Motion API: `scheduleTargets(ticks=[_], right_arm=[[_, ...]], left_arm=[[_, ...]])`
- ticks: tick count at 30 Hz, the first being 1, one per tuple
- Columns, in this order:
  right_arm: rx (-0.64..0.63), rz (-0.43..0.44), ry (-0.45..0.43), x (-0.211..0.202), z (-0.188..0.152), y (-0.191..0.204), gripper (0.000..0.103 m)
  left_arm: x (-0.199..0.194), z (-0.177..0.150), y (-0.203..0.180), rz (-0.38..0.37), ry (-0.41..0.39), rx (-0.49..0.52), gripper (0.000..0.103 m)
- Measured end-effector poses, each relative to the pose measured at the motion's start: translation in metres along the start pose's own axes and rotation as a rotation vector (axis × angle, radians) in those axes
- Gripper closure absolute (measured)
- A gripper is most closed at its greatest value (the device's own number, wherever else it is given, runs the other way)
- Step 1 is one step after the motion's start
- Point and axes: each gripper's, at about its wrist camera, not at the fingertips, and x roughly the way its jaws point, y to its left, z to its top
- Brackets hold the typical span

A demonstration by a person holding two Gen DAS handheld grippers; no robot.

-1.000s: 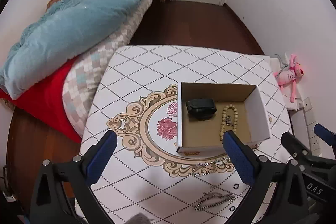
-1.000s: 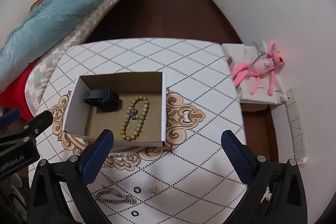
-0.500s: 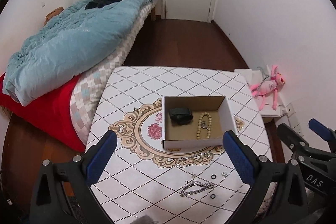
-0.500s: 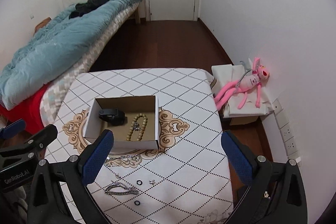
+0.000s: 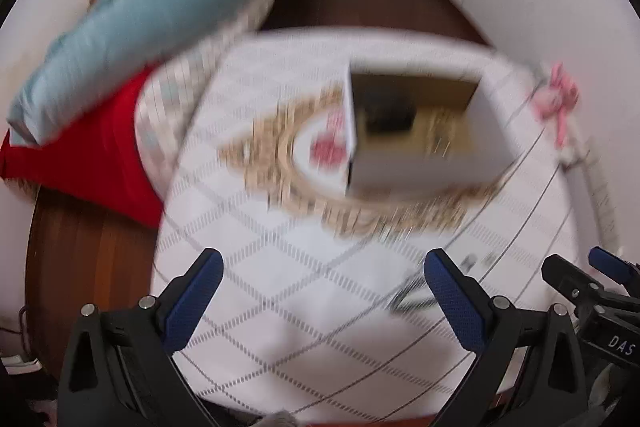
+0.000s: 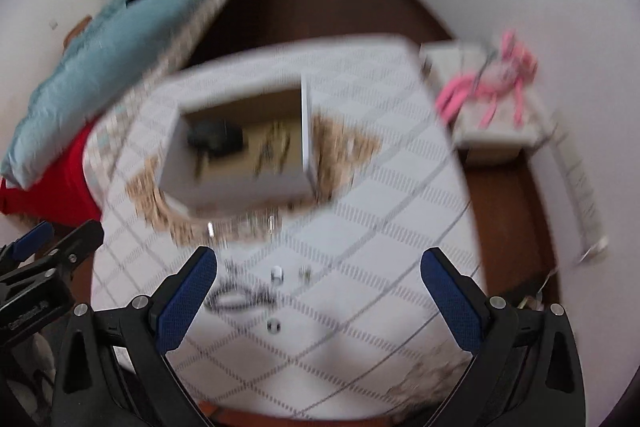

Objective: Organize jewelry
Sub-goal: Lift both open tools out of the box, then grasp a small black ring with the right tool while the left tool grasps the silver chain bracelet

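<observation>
Both views blurred; left gripper (image 5: 322, 293) and right gripper (image 6: 318, 289) released, empty; steady first, then take near chain (image 6: 236, 301), drop into box (image 6: 240, 183)

Motion blur is smearing both wrist views: the contents of the open white cardboard box (image 6: 240, 151) are reading only as a dark blob (image 6: 216, 139) and beige streaks, while the small silver pieces (image 6: 276, 273) on the diamond-patterned white tabletop (image 5: 300, 299) are dissolving into indistinct specks.
</observation>
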Motion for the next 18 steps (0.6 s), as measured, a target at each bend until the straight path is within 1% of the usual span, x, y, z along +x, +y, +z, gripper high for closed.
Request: scheduleTargets(ticks=[1,3,4,6,7,9,10,13,14,15,16,18], right_arm=[[0.002,0.019,0.041,0.017,-0.012,-0.001,0.008],[-0.008,0.038,0.106,0.043,-0.031,0.003,0.022],[-0.01,0.044,0.122,0.052,-0.039,0.006,0.025],[-0.03,0.05,0.146,0.07,-0.055,0.014,0.034],[-0.046,0.048,0.15,0.077,-0.063,0.02,0.036],[-0.072,0.036,0.153,0.085,-0.071,0.029,0.045],[-0.1,0.008,0.129,0.086,-0.074,0.037,0.045],[-0.171,-0.053,0.091,0.09,-0.079,0.052,0.059],[-0.188,-0.073,0.077,0.089,-0.079,0.055,0.07],[-0.202,-0.092,0.064,0.089,-0.08,0.058,0.086],[-0.212,-0.103,0.055,0.089,-0.081,0.059,0.09],[-0.207,-0.086,0.053,0.089,-0.084,0.057,0.09]], left_arm=[[0.01,-0.007,0.001,0.008,0.028,0.002,0.0],[0.03,-0.022,0.004,0.022,0.084,0.006,0.0],[0.036,-0.028,0.005,0.027,0.103,0.007,0.0],[0.046,-0.04,0.008,0.036,0.13,0.01,0.0],[0.05,-0.043,0.009,0.042,0.141,0.011,0.0],[0.058,-0.051,0.012,0.047,0.164,0.008,0.0],[0.06,-0.054,0.014,0.05,0.172,0.008,0.0],[0.063,-0.06,0.016,0.053,0.188,0.009,0.0],[0.063,-0.061,0.017,0.053,0.191,0.008,0.0],[0.063,-0.062,0.017,0.051,0.192,0.006,0.0],[0.063,-0.061,0.018,0.048,0.192,0.003,0.0],[0.061,-0.06,0.016,0.041,0.19,-0.001,0.0]])
